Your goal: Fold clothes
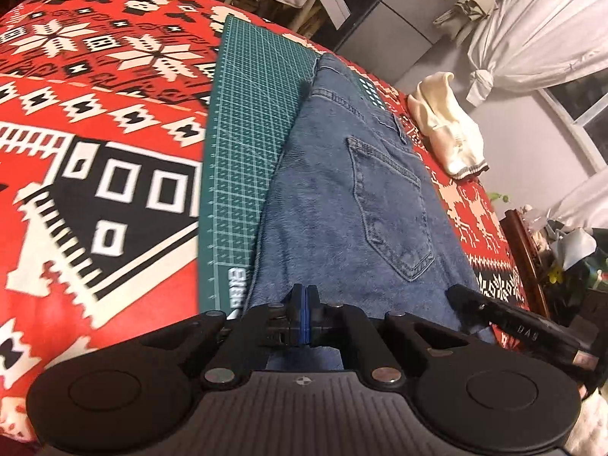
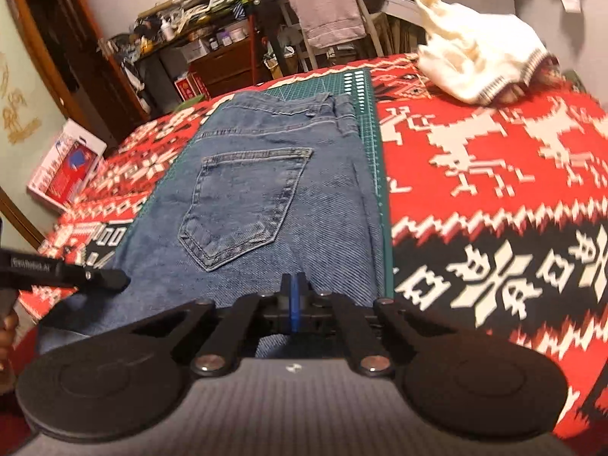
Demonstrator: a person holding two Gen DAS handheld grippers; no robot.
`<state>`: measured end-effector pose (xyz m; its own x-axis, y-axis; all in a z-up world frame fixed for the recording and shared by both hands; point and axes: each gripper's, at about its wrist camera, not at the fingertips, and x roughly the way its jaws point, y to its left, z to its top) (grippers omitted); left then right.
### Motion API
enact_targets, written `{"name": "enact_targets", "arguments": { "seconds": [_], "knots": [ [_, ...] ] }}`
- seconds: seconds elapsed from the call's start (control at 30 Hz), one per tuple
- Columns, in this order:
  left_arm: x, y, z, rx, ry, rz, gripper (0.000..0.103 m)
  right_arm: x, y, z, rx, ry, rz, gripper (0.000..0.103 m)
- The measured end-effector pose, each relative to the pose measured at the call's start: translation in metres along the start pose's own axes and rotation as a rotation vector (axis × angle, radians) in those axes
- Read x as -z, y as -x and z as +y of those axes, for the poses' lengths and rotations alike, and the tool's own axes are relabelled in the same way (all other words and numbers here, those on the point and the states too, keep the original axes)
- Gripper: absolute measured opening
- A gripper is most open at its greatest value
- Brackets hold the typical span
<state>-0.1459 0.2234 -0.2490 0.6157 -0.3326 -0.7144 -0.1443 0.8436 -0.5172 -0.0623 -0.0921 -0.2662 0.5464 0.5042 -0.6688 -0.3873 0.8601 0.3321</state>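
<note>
While both grippers, left [image 1: 303, 296] and right [image 2: 293, 285], sat pinched closed side by side, the jeans [image 2: 262, 197] stretched lengthwise straight ahead, waistband farthest.

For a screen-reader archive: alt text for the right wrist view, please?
Blue jeans lie back pocket up on a green cutting mat over a red patterned blanket, the shut right gripper at their near edge.

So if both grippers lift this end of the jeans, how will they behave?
The jeans look like thick denim, so probably heavy and floppy, sagging between the left gripper and right gripper. They lie doubled, so layers may slide apart. The smooth green mat may let them drag easily.
</note>
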Motion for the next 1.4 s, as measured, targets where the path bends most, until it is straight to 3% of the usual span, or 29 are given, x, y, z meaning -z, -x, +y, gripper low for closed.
{"name": "enact_targets", "arguments": {
  "seconds": [0.27, 0.6, 0.67, 0.7, 0.93, 1.17, 1.3, 1.4],
  "knots": [
    [0.008, 0.013, 0.003, -0.027, -0.011, 0.005, 0.003, 0.002, 0.011, -0.005, 0.078, 0.006, -0.004, 0.0],
    [0.013, 0.02, -0.02, -0.145, -0.119, -0.005, 0.002, 0.002, 0.021, -0.011, 0.112, -0.025, -0.003, 0.0],
    [0.013, 0.021, -0.032, -0.173, -0.166, -0.011, 0.002, -0.001, 0.024, -0.005, 0.117, -0.001, -0.016, 0.009],
    [0.012, 0.021, -0.037, -0.168, -0.183, -0.019, 0.007, -0.003, 0.026, -0.001, 0.119, 0.011, -0.022, 0.009],
    [-0.009, 0.003, -0.067, -0.13, -0.256, -0.045, 0.008, -0.025, 0.012, 0.033, 0.075, 0.099, -0.054, 0.009],
    [-0.023, -0.031, -0.076, -0.102, -0.215, -0.07, 0.008, -0.033, -0.018, 0.063, 0.096, 0.192, -0.069, 0.019],
    [-0.019, -0.044, -0.064, -0.116, -0.175, -0.069, 0.008, -0.028, -0.037, 0.056, 0.129, 0.191, -0.053, 0.019],
    [-0.017, -0.039, -0.051, -0.11, -0.137, -0.084, 0.002, -0.026, -0.037, 0.04, 0.16, 0.167, -0.078, 0.019]
  ]
}}
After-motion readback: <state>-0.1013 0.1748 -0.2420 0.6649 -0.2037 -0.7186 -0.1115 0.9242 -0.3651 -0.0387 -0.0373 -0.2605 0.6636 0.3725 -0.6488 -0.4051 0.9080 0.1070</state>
